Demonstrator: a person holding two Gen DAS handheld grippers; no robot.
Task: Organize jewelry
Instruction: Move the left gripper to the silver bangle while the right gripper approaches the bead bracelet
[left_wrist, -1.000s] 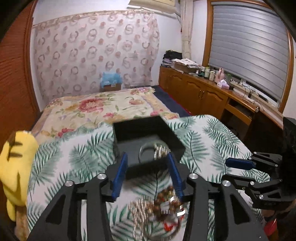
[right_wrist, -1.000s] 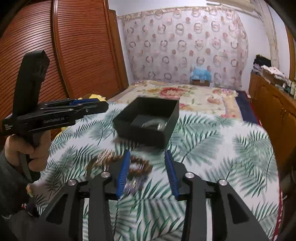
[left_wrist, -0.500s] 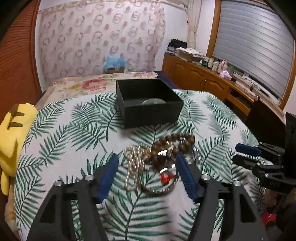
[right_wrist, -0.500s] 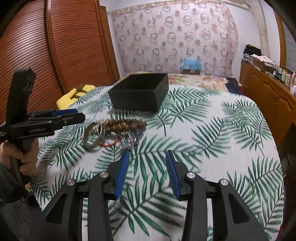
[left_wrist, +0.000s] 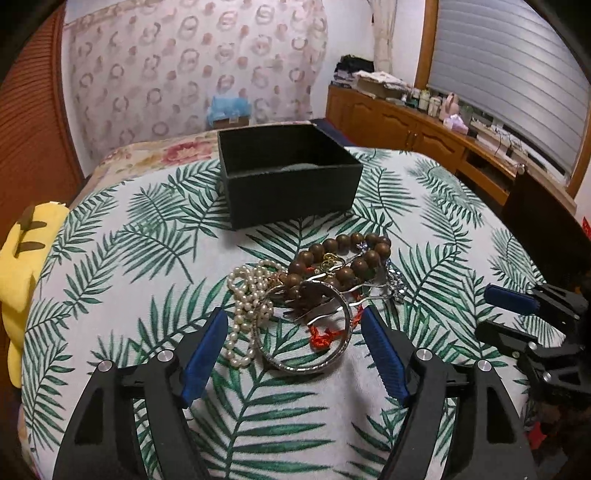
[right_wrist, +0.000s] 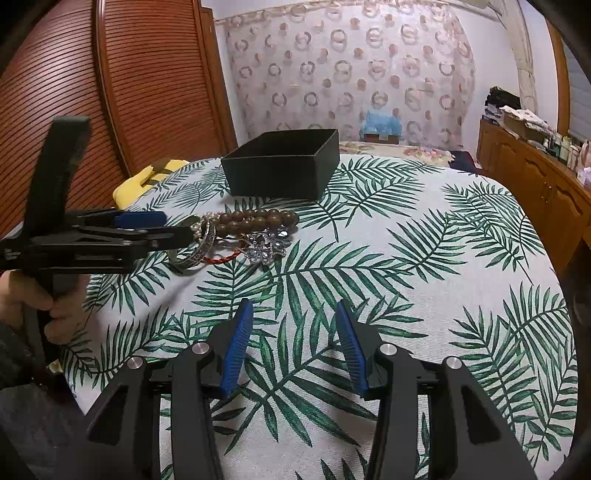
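The left gripper (left_wrist: 295, 345) hung over the jewellery heap, its jaws opening wide with nothing pressed between them; the silver bangle (left_wrist: 306, 328) lay just ahead of the blue pads (left_wrist: 205, 354), partly inside the gap, with the pearl strand (left_wrist: 245, 306) bunched toward the left-hand jaw and the red cord (left_wrist: 325, 334) looped through the bangle; beyond the fingertips sat the brown bead bracelet (left_wrist: 340, 258), tangled with a sparkly silver brooch (right_wrist: 266, 245) on its right; farther ahead again stood the black box (left_wrist: 288, 173), lid off, something pale at its bottom that I could not make out.

The right gripper (right_wrist: 291, 345) waited well short of the pile, jaws opening, only the palm-leaf cloth (right_wrist: 406, 258) between them.

To my eye the step in hand was the pick: one piece to be lifted out and carried to the box; the next move seemed to call for lowering the left jaws around the bangle's rim and closing gently, since the cord and pearls could drag along; the right might need to hold the rest down.

Small white lettering showed on the left gripper's side in the right view, too small to read; no other writing was legible.
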